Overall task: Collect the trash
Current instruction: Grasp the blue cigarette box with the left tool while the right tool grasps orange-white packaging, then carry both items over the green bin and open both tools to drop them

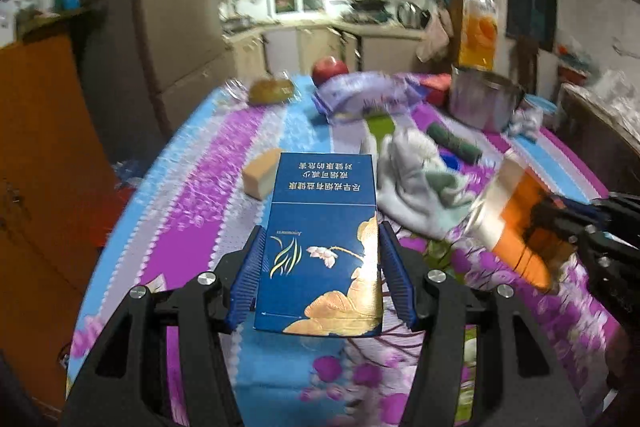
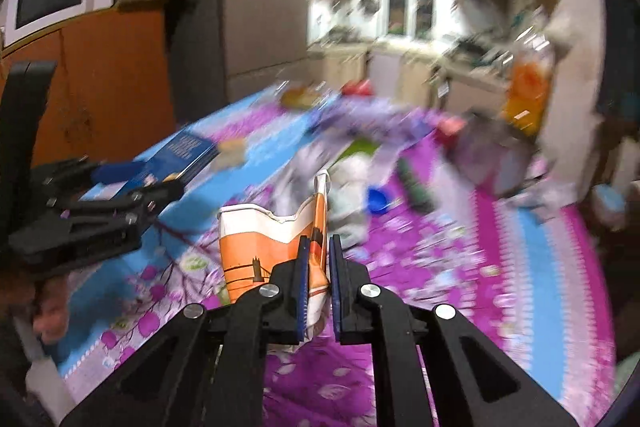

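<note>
Cup (image 2: pixel 272 247) blurred, crushed in right claw (image 2: pixel 319 281)

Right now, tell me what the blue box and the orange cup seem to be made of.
Blue box: looks like glossy printed cardboard, with sharp folded edges, a light glare and gold print.
Orange cup: likely thin coated paper; its rim is crumpled and its wall folds flat where the right gripper pinches it.

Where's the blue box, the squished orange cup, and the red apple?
Blue box (image 1: pixel 320 243): left wrist view, on its front face between the gripper fingers.
Orange cup (image 2: pixel 256 251): right wrist view, on its orange side wall.
Red apple (image 1: pixel 329 67): left wrist view, on its rounded top at the table's far end.
</note>
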`<action>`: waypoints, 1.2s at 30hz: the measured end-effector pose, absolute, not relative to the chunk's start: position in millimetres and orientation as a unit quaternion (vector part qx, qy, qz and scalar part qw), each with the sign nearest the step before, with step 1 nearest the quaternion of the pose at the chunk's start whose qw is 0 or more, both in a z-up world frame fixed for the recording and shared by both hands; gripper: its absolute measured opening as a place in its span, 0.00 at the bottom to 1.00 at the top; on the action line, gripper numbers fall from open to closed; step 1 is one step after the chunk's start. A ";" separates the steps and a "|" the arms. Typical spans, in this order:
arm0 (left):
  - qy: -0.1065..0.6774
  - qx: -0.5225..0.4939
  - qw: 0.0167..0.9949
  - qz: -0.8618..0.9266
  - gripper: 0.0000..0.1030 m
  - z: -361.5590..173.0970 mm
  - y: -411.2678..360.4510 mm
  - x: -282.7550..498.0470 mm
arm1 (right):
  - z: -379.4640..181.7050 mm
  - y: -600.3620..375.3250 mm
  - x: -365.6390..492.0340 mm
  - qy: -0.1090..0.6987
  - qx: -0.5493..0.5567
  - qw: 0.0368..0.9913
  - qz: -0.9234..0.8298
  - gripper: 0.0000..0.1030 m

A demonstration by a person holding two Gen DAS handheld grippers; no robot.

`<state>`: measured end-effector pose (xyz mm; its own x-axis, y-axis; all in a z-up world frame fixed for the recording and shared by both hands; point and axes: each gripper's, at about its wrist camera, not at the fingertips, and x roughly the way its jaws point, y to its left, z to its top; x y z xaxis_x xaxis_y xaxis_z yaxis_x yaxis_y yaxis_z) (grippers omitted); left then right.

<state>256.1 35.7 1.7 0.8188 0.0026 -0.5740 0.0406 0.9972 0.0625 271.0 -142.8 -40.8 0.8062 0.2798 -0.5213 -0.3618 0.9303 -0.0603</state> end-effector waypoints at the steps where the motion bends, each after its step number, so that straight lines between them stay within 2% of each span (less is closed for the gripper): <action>1: 0.294 0.033 0.955 0.000 0.52 5.1 32.5 251.3 | -34.8 -145.2 261.5 0.242 -0.082 0.955 0.149 0.10; 7: 0.246 0.020 0.969 0.017 0.52 26.1 -4.5 215.2 | -17.1 -163.1 220.8 0.185 -0.067 0.977 0.085 0.10; 23: 0.227 0.019 0.973 -0.037 0.52 43.0 -68.8 189.7 | 5.8 -243.1 176.8 0.169 -0.033 0.985 0.016 0.10; 36: 0.212 0.033 0.970 -0.116 0.52 58.8 -163.0 177.2 | 22.9 -343.5 131.3 0.159 -0.025 0.984 -0.073 0.10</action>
